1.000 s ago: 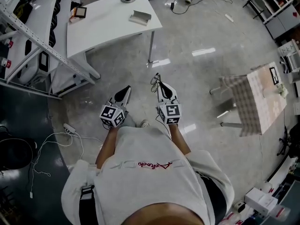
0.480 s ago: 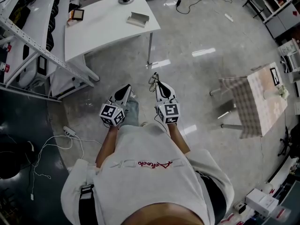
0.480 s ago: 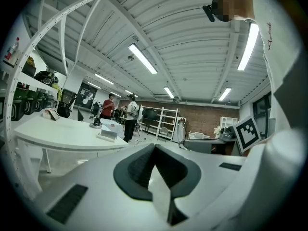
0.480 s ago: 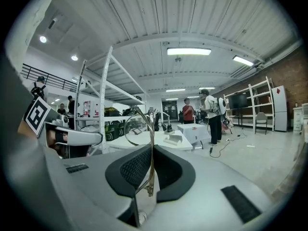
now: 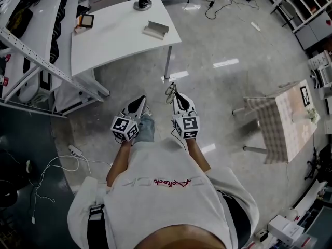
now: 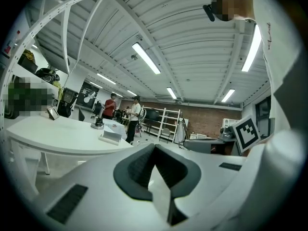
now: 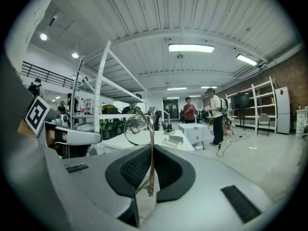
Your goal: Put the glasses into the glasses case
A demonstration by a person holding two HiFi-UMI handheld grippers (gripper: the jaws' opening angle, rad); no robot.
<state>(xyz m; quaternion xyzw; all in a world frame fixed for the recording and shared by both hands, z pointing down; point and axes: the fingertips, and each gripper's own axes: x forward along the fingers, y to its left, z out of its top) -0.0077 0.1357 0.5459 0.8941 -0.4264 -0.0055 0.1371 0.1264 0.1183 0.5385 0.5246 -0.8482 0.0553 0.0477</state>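
1. While the right gripper (image 7: 152, 152) carries them, the glasses (image 7: 150, 169) stand edge-on, its jaws pressed together on one thin arm of the frame.
2. They look light, wiry and easily bent, so a gentle pinch on the arm, clear of the lenses, seems safest.
3. Left gripper (image 6: 155, 154): jaws meet, nothing between.
4. The glasses case (image 5: 155, 29) lies on the white counter (image 5: 116, 38), well apart from both grippers.

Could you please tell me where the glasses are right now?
The glasses are pinched in the right gripper, held over the floor in front of the person in the head view, short of the white table where the glasses case lies.
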